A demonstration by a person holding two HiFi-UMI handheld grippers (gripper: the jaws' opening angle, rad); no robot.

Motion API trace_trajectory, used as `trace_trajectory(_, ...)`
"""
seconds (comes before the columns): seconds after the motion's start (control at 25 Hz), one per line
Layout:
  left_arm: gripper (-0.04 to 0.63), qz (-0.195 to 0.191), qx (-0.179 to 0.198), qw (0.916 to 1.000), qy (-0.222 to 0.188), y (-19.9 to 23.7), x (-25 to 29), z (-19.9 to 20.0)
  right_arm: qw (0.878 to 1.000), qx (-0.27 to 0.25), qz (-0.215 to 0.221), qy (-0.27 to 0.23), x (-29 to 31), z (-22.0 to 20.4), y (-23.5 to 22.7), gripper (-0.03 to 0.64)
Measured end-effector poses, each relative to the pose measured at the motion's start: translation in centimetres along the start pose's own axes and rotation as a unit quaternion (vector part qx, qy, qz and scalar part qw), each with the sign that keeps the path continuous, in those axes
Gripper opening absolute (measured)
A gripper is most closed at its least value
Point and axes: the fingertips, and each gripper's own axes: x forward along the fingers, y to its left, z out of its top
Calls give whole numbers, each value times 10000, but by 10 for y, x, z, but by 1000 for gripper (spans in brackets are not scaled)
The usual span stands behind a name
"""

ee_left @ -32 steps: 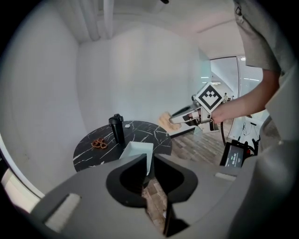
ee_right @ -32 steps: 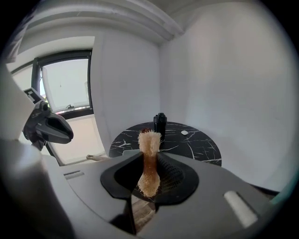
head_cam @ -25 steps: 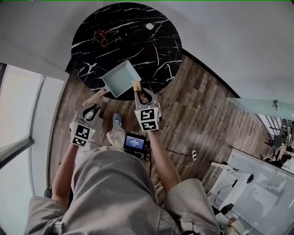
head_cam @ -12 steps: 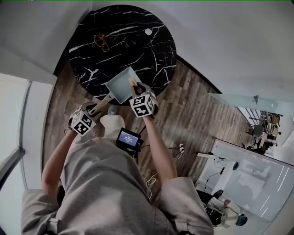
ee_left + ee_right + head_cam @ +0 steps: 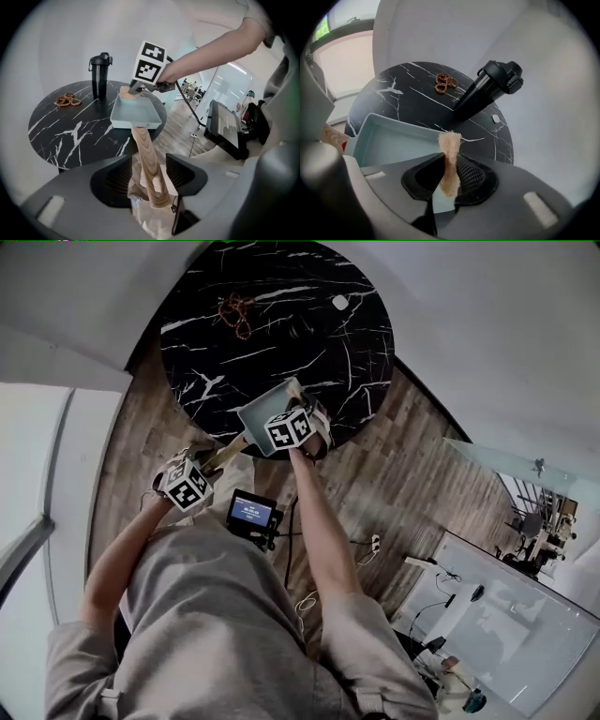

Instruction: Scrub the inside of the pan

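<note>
From my station I saw a loose grey top [image 5: 216,615] with short sleeves [image 5: 375,652]. The left gripper [image 5: 149,176] and right gripper [image 5: 450,176] were dark grey moulded shells with black textured pads [image 5: 469,174], each carrying a white cube [image 5: 287,427] printed with black square markers.

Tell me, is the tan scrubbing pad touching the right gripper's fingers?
Touching. The right gripper view shows both fingers pressed against the scrubbing pad, pinching it between them.

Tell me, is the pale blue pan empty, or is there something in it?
Empty, as far as visible: in the right gripper view the pan shows a bare pale blue floor, no food or scraps.
</note>
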Motion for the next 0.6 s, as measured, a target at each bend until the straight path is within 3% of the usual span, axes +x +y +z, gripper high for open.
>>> trace_trajectory(0.12, 236, 85, 9, 9998, 163, -2, 11, -3, 9999, -22, -83, 146, 13, 0, 2, 94)
trace_trajectory(0.32, 229, 242, 425, 9975, 505, -4, 25, -15, 9995, 12, 72, 292, 28, 2, 10, 94)
trace_trajectory(0.36, 182, 284, 474, 9972, 513, -3, 26, -16, 9994, 24, 117, 321, 30, 1, 12, 94)
trace_trajectory(0.6, 158, 348, 357, 9983, 292, 1, 24, -16, 9989, 71, 251, 394, 40, -4, 15, 92)
